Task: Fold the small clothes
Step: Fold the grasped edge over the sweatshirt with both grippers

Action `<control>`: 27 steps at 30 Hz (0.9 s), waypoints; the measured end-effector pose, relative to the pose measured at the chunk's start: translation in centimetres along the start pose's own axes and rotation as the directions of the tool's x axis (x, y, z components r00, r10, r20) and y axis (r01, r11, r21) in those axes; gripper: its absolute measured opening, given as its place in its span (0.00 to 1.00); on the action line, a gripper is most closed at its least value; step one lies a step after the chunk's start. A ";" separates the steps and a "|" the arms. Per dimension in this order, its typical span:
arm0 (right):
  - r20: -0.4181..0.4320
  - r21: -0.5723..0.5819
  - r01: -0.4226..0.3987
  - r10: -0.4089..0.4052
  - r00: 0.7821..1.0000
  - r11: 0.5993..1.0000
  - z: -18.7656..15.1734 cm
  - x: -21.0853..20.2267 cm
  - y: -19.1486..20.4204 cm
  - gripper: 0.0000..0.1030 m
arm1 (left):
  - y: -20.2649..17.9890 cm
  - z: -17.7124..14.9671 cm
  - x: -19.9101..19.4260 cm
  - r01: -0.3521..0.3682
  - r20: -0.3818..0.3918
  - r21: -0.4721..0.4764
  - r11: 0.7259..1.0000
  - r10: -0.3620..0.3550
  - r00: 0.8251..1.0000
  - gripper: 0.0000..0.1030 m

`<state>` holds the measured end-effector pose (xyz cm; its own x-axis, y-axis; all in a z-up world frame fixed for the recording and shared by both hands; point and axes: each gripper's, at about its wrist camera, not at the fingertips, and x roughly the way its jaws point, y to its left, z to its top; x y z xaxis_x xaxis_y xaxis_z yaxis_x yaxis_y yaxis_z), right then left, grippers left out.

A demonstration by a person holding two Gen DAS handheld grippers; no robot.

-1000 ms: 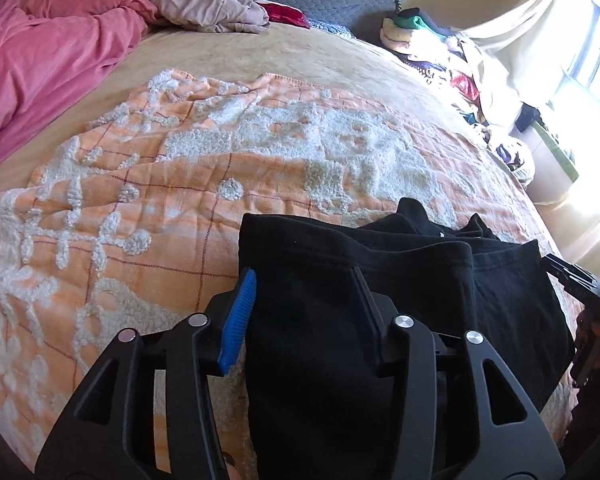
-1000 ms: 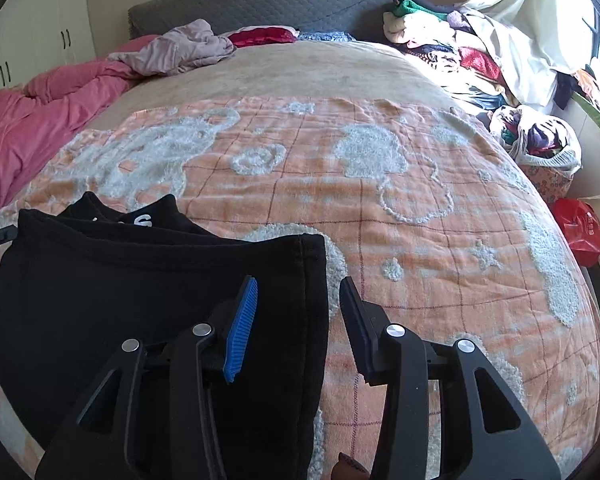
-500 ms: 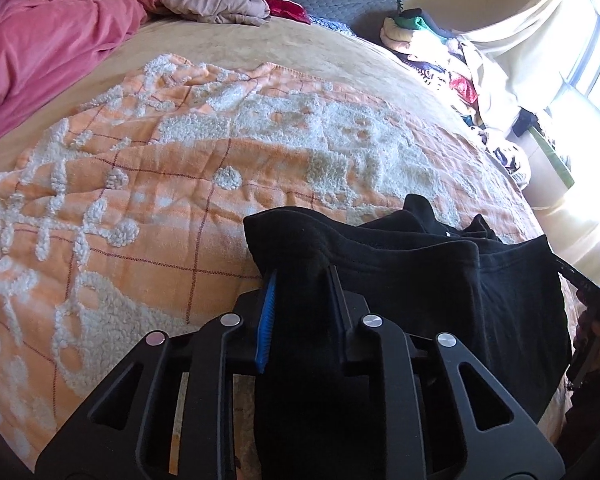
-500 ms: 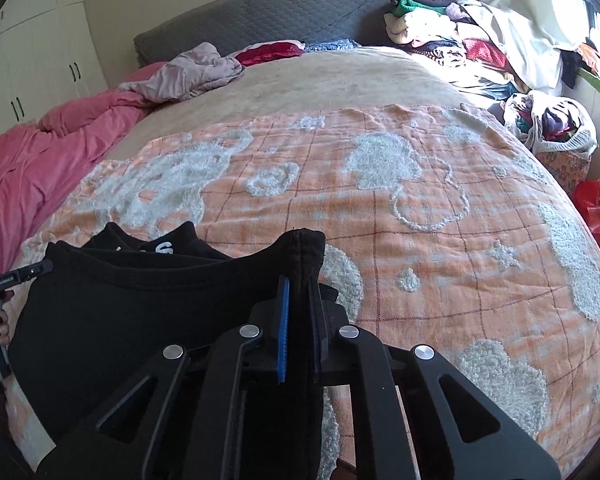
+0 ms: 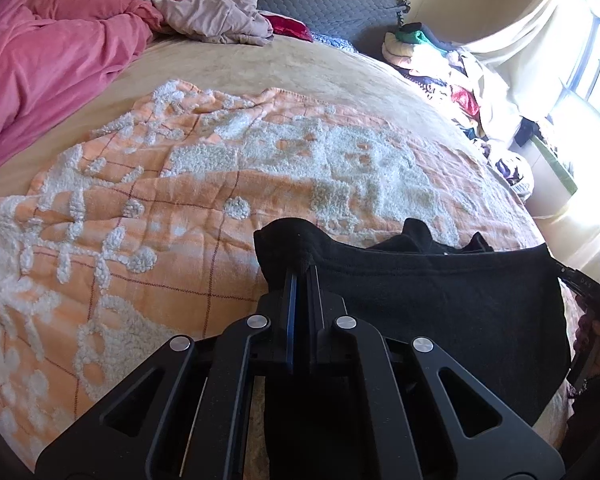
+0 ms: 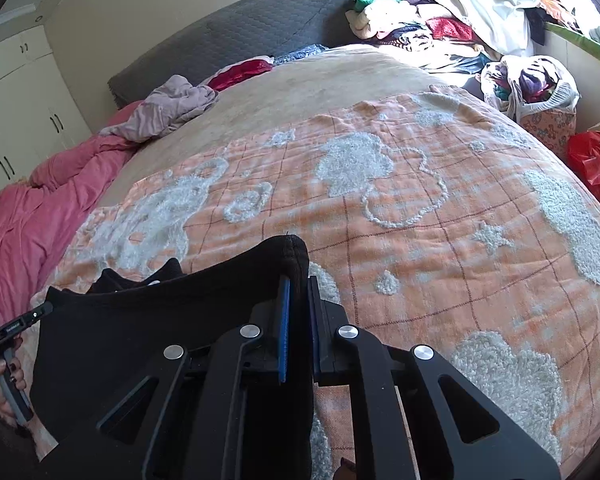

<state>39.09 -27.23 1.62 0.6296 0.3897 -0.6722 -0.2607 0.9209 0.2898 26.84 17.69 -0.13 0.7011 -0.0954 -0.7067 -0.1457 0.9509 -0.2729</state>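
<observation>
Two hand-held grippers, left (image 5: 303, 276) and right (image 6: 297, 280), clenched on soft black garment (image 5: 440, 296) corners

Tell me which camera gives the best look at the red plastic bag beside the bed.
The right wrist view: the red plastic bag sits in plain sight at the right edge, beyond the orange tufted blanket. The left wrist view does not show it at all.

A home bedroom: a wide bed (image 6: 340, 80) fills the view, spread with an orange tufted blanket (image 6: 420, 240), a pink duvet (image 5: 40, 80) bunched at nine o'clock and a grey quilted headboard (image 6: 240, 36) at twelve. Cream wardrobe doors (image 6: 20, 112) stand at ten o'clock; piled clothes (image 6: 420, 20) and a curtained window (image 5: 592, 64) sit at two.
</observation>
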 end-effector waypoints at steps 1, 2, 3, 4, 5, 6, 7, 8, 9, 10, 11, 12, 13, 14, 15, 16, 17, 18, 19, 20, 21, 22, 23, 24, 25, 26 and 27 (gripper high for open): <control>-0.005 -0.006 0.012 -0.012 1.000 1.000 -0.1 0.2 0.0 0.07 | 0.1 -0.1 0.3 -0.003 -0.006 -0.002 1.000 0.003 1.000 0.00; -0.007 -0.009 0.018 -0.018 1.000 1.000 -0.2 0.3 -0.1 0.07 | 0.2 -0.2 0.5 -0.006 -0.010 -0.003 1.000 0.006 1.000 0.00; -0.011 -0.008 0.022 -0.022 1.000 1.000 -0.3 0.5 -0.1 0.07 | 0.3 -0.3 0.6 -0.008 -0.012 -0.007 1.000 0.008 1.000 0.00; -0.017 -0.009 0.030 -0.030 0.999 1.000 -0.3 0.6 -0.1 0.07 | 0.3 -0.3 0.6 -0.008 -0.012 -0.008 1.000 0.008 1.000 0.00; -0.020 -0.010 0.034 -0.034 0.999 0.999 -0.4 0.7 -0.1 0.07 | 0.2 -0.3 0.5 -0.013 -0.011 -0.003 1.000 0.013 1.000 0.00; -0.020 -0.015 0.037 -0.037 0.999 0.999 -0.4 0.7 -0.1 0.07 | 0.2 -0.3 0.5 -0.017 -0.010 0.002 1.000 0.017 1.000 0.00; -0.019 -0.020 0.040 -0.040 0.999 0.999 -0.4 0.7 0.0 0.07 | 0.1 -0.3 0.4 -0.023 -0.010 0.008 1.000 0.023 1.000 0.01; -0.019 -0.025 0.044 -0.044 0.999 0.999 -0.5 0.7 0.1 0.07 | -0.1 -0.4 0.3 -0.035 -0.012 0.015 0.999 0.035 0.999 0.01; -0.018 -0.031 0.047 -0.048 0.999 0.998 -0.4 0.7 0.2 0.07 | -0.2 -0.4 0.3 -0.043 -0.013 0.020 0.999 0.043 0.999 0.01; -0.018 -0.039 0.052 -0.052 0.998 0.998 -0.4 0.7 0.4 0.08 | -0.3 -0.4 0.3 -0.051 -0.015 0.024 0.998 0.052 0.999 0.03; -0.020 -0.049 0.058 -0.059 0.998 0.997 -0.5 0.7 0.5 0.08 | -0.3 -0.4 0.2 -0.056 -0.018 0.025 0.998 0.057 0.998 0.03; -0.020 -0.062 0.082 -0.084 0.996 0.995 -0.5 0.6 0.7 0.08 | -0.4 -0.4 0.2 -0.060 -0.024 0.025 0.998 0.060 0.998 0.03; -0.019 -0.070 0.096 -0.098 0.995 0.993 -0.5 0.5 0.8 0.13 | -0.4 -0.5 0.1 -0.064 -0.028 0.025 0.998 0.065 0.997 0.04; -0.016 -0.077 0.099 -0.101 0.995 0.992 -0.4 0.4 0.9 0.14 | -0.5 -0.5 0.0 -0.067 -0.030 0.026 0.997 0.068 0.997 0.04; -0.011 -0.081 0.097 -0.098 0.995 0.992 -0.4 0.2 0.9 0.16 | -0.5 -0.5 -0.1 -0.071 -0.031 0.028 0.997 0.071 0.997 0.04; -0.006 -0.083 0.100 -0.101 0.995 0.991 -0.4 -0.1 1.0 0.23 | -0.6 -0.5 -0.1 -0.072 -0.031 0.028 0.997 0.073 0.997 0.04; -0.004 -0.084 0.100 -0.101 0.995 0.991 -0.4 -0.3 1.1 0.29 | -0.7 -0.6 -0.2 -0.072 -0.031 0.029 0.997 0.072 0.997 0.04; 0.001 -0.085 0.097 -0.097 0.995 0.992 -0.4 -0.6 1.3 0.31 | -0.9 -0.6 -0.4 -0.071 -0.030 0.032 0.997 0.072 0.997 0.06; 0.008 -0.088 0.094 -0.094 0.996 0.992 -0.4 -1.0 1.4 0.33 | -1.1 -0.6 -0.6 -0.069 -0.030 0.033 0.997 0.070 0.997 0.11; 0.014 -0.096 0.096 -0.095 0.995 0.991 -0.5 -1.3 1.7 0.34 | -1.2 -0.7 -0.7 -0.065 -0.032 0.034 0.997 0.066 0.997 0.14; 0.021 -0.106 0.101 -0.099 0.995 0.989 -0.5 -1.6 1.9 0.35 | -1.4 -0.7 -0.9 -0.063 -0.030 0.034 0.997 0.064 0.998 0.15; 0.027 -0.122 0.104 -0.101 0.995 0.987 -0.7 -2.0 2.3 0.39 | -1.5 -0.7 -1.0 -0.061 -0.030 0.035 0.997 0.062 0.998 0.15; 0.033 -0.135 0.106 -0.103 0.994 0.985 -0.8 -2.3 2.6 0.43 | -1.6 -0.8 -1.3 -0.061 -0.031 0.038 0.997 0.063 0.998 0.16; 0.043 -0.150 0.113 -0.108 0.993 0.982 -1.0 -2.7 2.9 0.43 | -1.7 -0.8 -1.4 -0.063 -0.031 0.038 0.997 0.064 0.997 0.17; 0.048 -0.163 0.116 -0.109 0.993 0.980 -1.1 -3.0 3.2 0.43 | -1.8 -0.9 -1.7 -0.061 -0.030 0.038 0.997 0.062 0.998 0.20; 0.050 -0.172 0.116 -0.109 0.993 0.978 -1.2 -3.2 3.5 0.44 | -1.8 -1.0 -1.9 -0.061 -0.028 0.039 0.997 0.062 0.998 0.24; 0.053 -0.180 0.116 -0.108 0.993 0.977 -1.4 -3.5 3.7 0.44 | -1.9 -1.0 -2.2 -0.067 -0.022 0.039 0.997 0.068 0.997 0.25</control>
<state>34.91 -25.23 4.13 0.6921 0.2866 -0.6625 -0.3132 0.9461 0.0821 24.86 15.84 1.28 0.6739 -0.0368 -0.7379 -0.1649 0.9661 -0.1988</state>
